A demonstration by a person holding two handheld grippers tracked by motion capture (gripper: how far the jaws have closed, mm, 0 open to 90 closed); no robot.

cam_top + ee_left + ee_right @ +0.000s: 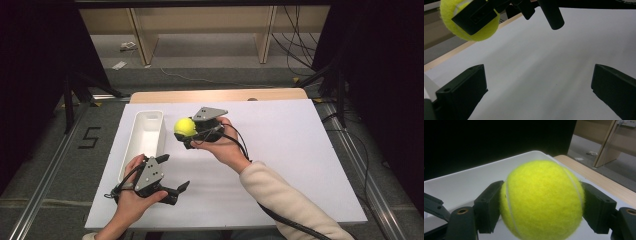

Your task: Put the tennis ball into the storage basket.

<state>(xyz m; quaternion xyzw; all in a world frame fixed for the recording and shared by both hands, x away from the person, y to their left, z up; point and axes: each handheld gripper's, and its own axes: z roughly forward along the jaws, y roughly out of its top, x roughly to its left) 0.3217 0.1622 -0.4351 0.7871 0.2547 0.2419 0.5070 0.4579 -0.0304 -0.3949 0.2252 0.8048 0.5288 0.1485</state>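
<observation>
A yellow tennis ball (184,127) is held above the white board, just right of the white bin (145,137). My right gripper (189,131) is shut on it; in the right gripper view the ball (543,198) sits squeezed between both black jaws, with the bin's rim (474,171) behind it. My left gripper (175,192) rests near the board's front edge, jaws spread wide with nothing between them. From the left gripper view (537,92) the ball (467,20) shows at the top left, clamped by the other gripper.
The white board (285,150) covers a wooden table whose far edge (220,95) shows. The long white bin lies at the board's left side. Black cables trail from both grippers. Metal rails and wooden shelving stand beyond the table.
</observation>
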